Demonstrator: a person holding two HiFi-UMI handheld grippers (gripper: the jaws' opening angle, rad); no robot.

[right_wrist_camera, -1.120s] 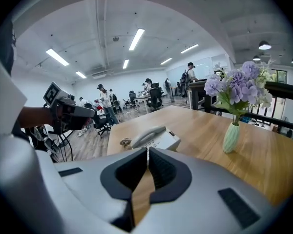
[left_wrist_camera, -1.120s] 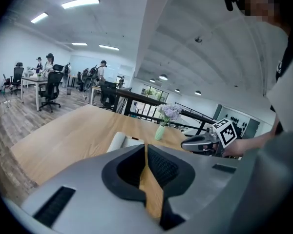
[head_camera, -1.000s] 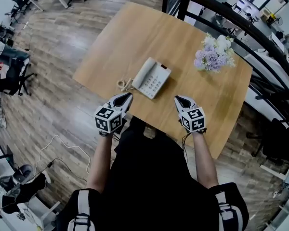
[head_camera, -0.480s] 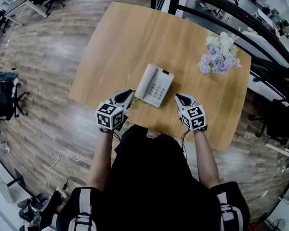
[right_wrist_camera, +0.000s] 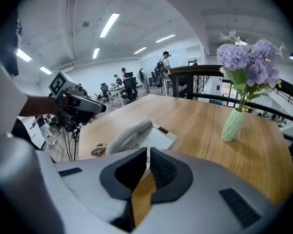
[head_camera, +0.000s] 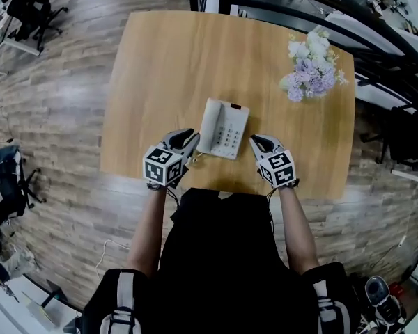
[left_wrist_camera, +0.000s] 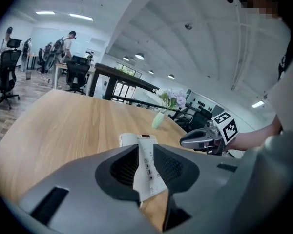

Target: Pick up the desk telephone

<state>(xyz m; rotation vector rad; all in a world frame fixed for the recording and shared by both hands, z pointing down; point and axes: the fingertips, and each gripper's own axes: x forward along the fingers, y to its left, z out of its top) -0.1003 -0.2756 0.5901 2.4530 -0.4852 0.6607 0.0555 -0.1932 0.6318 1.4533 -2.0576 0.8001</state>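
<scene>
The white desk telephone (head_camera: 223, 127) lies on the wooden table (head_camera: 160, 68), handset along its left side. My left gripper (head_camera: 188, 139) is at the phone's near left corner. Its jaws are opening a little, and the keypad (left_wrist_camera: 146, 167) shows through the gap, with nothing pressed between the pads. My right gripper (head_camera: 255, 142) sits shut and empty just off the phone's near right corner. In the right gripper view the handset (right_wrist_camera: 129, 135) lies just past the shut jaws (right_wrist_camera: 148, 152), and the coiled cord (right_wrist_camera: 100, 150) is to its left.
A pale green vase of lilac and white flowers (head_camera: 308, 65) stands at the table's far right. A dark railing (head_camera: 376, 30) runs behind the table. Office chairs (head_camera: 35, 5) and desks stand on the wood floor to the left. The table's near edge (head_camera: 216, 183) is against my body.
Both grippers have moved forward and down to either side of the phone's near end. The left one came further, from the table edge up to the phone's corner.
</scene>
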